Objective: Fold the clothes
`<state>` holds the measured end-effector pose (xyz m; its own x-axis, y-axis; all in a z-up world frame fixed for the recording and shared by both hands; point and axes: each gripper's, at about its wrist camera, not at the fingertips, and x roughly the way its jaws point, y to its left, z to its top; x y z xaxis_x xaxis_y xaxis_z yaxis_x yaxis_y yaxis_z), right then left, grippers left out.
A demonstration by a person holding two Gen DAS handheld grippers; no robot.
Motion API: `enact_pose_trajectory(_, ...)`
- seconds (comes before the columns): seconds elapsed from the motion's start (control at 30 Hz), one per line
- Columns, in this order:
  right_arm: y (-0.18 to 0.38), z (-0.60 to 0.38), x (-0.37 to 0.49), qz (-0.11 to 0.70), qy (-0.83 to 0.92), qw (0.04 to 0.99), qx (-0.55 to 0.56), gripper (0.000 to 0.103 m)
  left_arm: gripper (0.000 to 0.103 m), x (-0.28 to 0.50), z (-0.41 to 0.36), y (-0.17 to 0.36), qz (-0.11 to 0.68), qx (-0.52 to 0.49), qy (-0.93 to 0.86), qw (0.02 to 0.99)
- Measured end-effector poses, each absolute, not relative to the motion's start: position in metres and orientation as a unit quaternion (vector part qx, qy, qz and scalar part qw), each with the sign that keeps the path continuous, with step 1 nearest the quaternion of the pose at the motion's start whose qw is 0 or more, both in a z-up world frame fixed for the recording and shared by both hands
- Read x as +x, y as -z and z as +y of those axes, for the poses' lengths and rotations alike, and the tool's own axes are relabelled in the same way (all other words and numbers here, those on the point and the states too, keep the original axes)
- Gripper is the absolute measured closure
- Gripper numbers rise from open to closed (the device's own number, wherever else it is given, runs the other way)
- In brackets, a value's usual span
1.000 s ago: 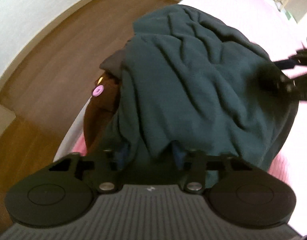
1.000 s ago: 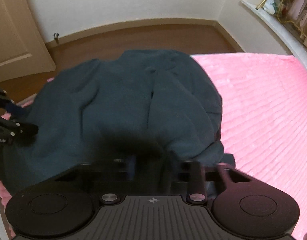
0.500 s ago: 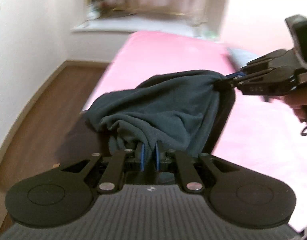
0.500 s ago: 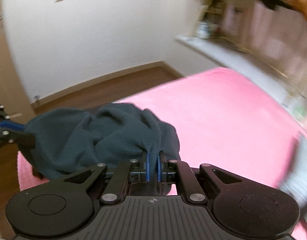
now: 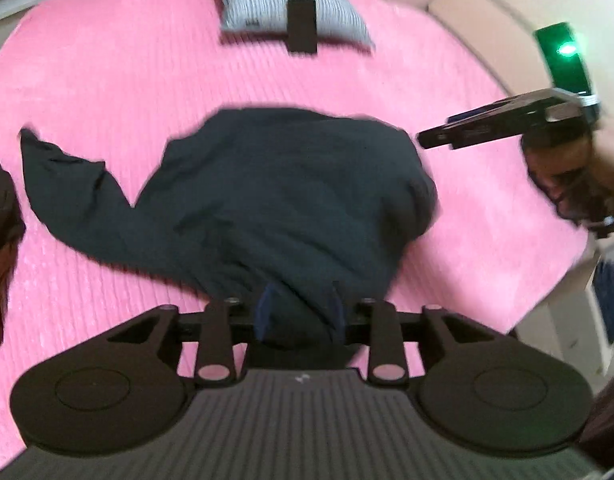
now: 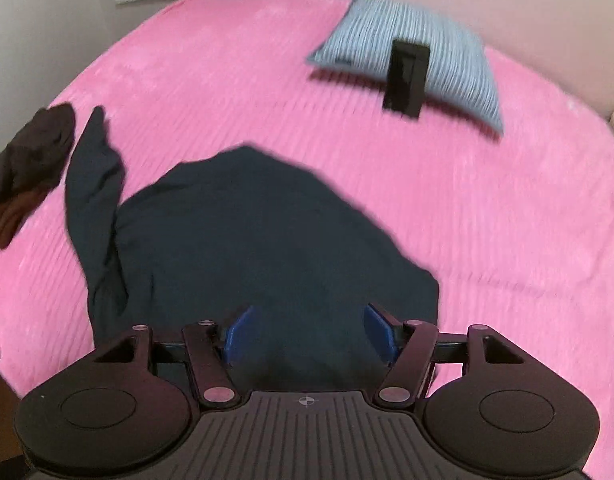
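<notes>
Left wrist view shows my left gripper (image 5: 299, 312) with its fingers apart, a bunched fold of the dark teal garment (image 5: 267, 200) lying between them. That garment sprawls on the pink bed (image 5: 107, 80), one sleeve trailing to the left. My right gripper (image 6: 309, 332) stands wide apart too, over the garment's near edge. A striped pillow (image 6: 427, 52) and a black block (image 6: 405, 80) sit farther back; brown clothing (image 6: 23, 168) lies at the left.
</notes>
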<state>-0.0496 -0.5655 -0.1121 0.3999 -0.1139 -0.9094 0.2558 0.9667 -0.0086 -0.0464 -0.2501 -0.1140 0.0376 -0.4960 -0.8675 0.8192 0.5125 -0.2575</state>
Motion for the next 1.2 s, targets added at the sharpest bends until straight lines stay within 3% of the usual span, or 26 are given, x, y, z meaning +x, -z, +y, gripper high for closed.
enact_pose_trajectory(0.17, 0.143, -0.51, -0.032, 0.552, 0.052, 0.828, 0.076, 0.039, 0.06, -0.024, -0.254, 0.154, 0.532, 0.194, 0.43, 0.703)
enact_pose_trajectory(0.3, 0.188, -0.443, -0.006, 0.549, -0.034, 0.835, 0.024, 0.031, 0.058, 0.016, -0.25, 0.177, 0.537, 0.205, 0.39, 0.719)
enact_pose_trajectory(0.4, 0.224, -0.392, 0.014, 0.544, -0.094, 0.834, -0.021, 0.03, 0.048, 0.037, -0.223, 0.185, 0.534, 0.202, 0.356, 0.74)
enact_pose_trajectory(0.53, 0.281, -0.334, 0.044, 0.539, -0.13, 0.823, -0.123, 0.031, 0.047, 0.061, -0.183, 0.199, 0.538, 0.198, 0.314, 0.757)
enact_pose_trajectory(0.57, 0.292, -0.327, 0.05, 0.541, -0.13, 0.819, -0.137, 0.037, 0.047, 0.066, -0.177, 0.199, 0.542, 0.195, 0.306, 0.758)
enact_pose_trajectory(0.6, 0.298, -0.326, 0.054, 0.545, -0.127, 0.816, -0.141, 0.084, 0.047, 0.067, -0.169, 0.201, 0.545, 0.193, 0.298, 0.76)
enact_pose_trajectory(0.63, 0.305, -0.324, 0.059, 0.55, -0.124, 0.813, -0.145, 0.099, 0.047, 0.069, -0.162, 0.202, 0.547, 0.19, 0.29, 0.762)
enact_pose_trajectory(0.67, 0.306, -0.325, 0.063, 0.55, -0.12, 0.815, -0.138, 0.099, 0.047, 0.07, -0.154, 0.202, 0.55, 0.188, 0.282, 0.763)
enact_pose_trajectory(0.9, 0.159, -0.425, 0.022, 0.452, -0.008, 0.891, 0.05, 0.1, 0.047, 0.073, -0.142, 0.176, 0.534, 0.172, 0.282, 0.778)
enact_pose_trajectory(1.07, 0.047, -0.534, -0.08, 0.354, 0.171, 0.911, 0.121, 0.1, 0.047, 0.082, -0.175, 0.142, 0.491, 0.164, 0.324, 0.792)
enact_pose_trajectory(1.2, -0.007, -0.614, -0.185, 0.292, 0.308, 0.893, 0.148, 0.1, 0.047, 0.08, -0.229, 0.122, 0.457, 0.19, 0.376, 0.783)
